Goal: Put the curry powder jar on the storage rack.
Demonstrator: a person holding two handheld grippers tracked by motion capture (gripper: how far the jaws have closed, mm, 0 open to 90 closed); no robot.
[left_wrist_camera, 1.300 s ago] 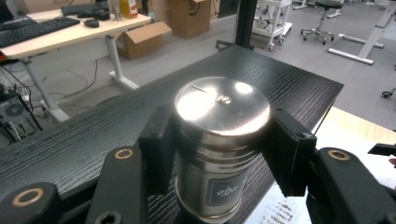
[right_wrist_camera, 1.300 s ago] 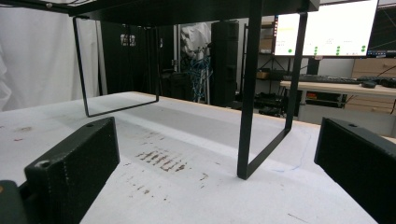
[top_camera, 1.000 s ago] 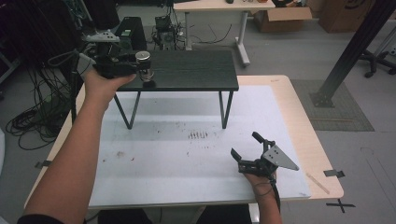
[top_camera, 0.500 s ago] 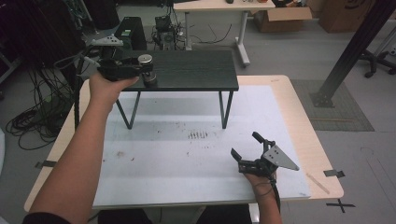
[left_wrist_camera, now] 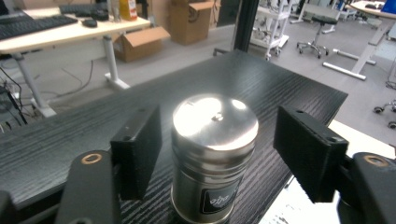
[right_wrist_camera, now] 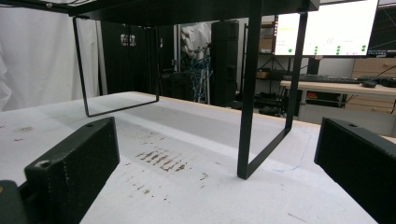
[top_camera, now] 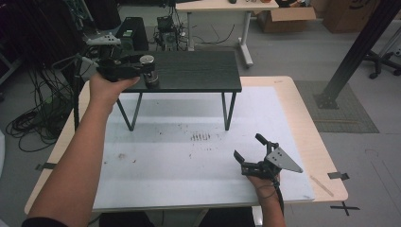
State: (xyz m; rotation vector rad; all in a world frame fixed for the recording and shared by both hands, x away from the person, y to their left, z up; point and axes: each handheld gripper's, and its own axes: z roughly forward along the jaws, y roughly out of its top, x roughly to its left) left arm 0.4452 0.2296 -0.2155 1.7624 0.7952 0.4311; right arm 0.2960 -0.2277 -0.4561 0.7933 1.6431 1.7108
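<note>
Left tongs point(top_camera: 142, 71) now farther right, wide around shaker point(left_wrist_camera: 213, 158), base cut off

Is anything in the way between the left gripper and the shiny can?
No. The left gripper has its jaws open on either side of the can, which stands on the black shelf; nothing sits between them.

In the left gripper view the shaker point(left_wrist_camera: 214, 158) is cut off at the bottom edge, so its base on the black shelf point(left_wrist_camera: 261, 88) is out of sight, and its small dark label is too blurred to read. From above, the left gripper point(top_camera: 142, 66) hides part of the shaker's body.
</note>
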